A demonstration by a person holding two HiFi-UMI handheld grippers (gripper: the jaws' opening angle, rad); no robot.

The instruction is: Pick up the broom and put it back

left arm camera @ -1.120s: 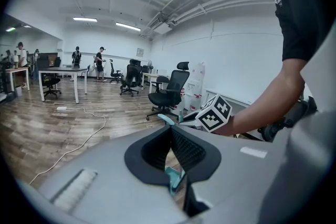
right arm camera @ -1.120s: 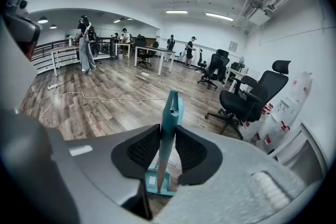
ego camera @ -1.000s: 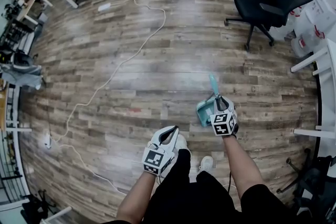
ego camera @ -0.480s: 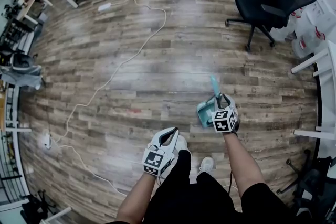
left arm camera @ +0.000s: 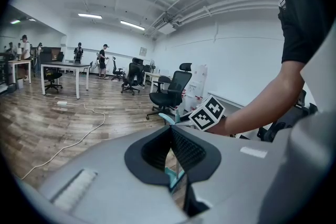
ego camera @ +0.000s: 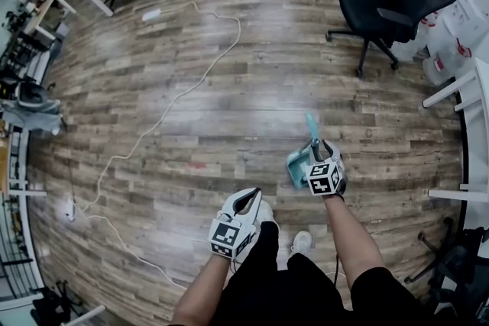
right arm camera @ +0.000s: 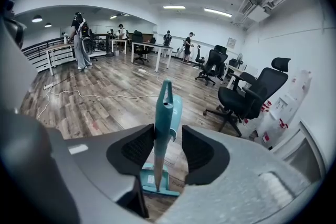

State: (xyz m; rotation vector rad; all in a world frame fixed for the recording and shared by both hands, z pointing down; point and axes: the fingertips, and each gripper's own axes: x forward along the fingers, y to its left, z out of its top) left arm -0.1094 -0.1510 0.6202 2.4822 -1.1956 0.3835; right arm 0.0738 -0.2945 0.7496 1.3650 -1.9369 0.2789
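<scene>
Broom (right arm camera: 166,113), one only, is seen upright on the wooden floor (ego camera: 229,88), its teal handle rising from one teal dustpan (ego camera: 296,164). Two grippers are counted. The handle is framed by the parted jaws of the right gripper (right arm camera: 168,132): the left pad is touched, while a gap is left at the right pad, so no squeeze is applied. Those jaws have just been opening. The left gripper (left arm camera: 169,131) is held beside it with its jaws together and nothing between them. One white cable (ego camera: 176,95) is trailed across the boards, and one black office chair (ego camera: 390,0) is nearest. Compared with the earlier frame, the broom and both grippers are found in the same places.
</scene>
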